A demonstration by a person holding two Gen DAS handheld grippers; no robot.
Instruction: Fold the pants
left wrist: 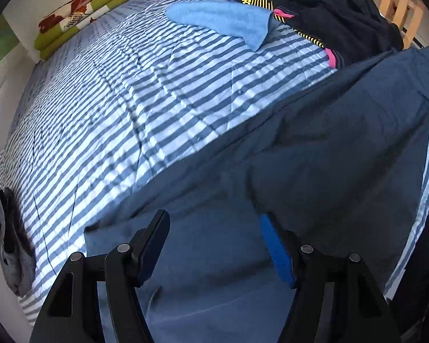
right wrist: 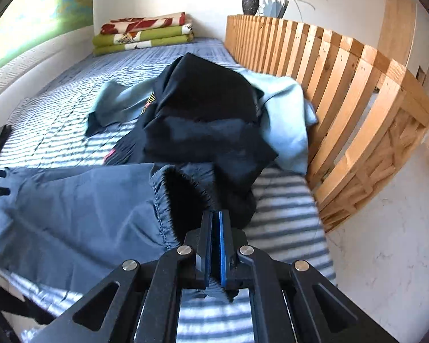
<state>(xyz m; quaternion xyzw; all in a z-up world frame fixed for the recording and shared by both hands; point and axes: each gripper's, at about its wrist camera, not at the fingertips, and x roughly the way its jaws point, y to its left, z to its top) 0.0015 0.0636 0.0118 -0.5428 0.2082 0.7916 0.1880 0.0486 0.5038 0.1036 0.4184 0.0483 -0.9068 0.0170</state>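
While clamped, pants (right wrist: 80, 200) between right fingers (right wrist: 205, 245)

A home bedroom: a bed (right wrist: 71, 91) with striped bedding, folded blankets (right wrist: 143, 33), a wooden slat rail (right wrist: 329, 65) and potted plants (right wrist: 277, 3).

Yellow letters "OR" show on the black garment (left wrist: 323, 8).

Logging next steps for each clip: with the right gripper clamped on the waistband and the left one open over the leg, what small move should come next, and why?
Probably close the left gripper on the blue-grey pants beneath it: its jaws stand open, while the right gripper already pinches the waistband.
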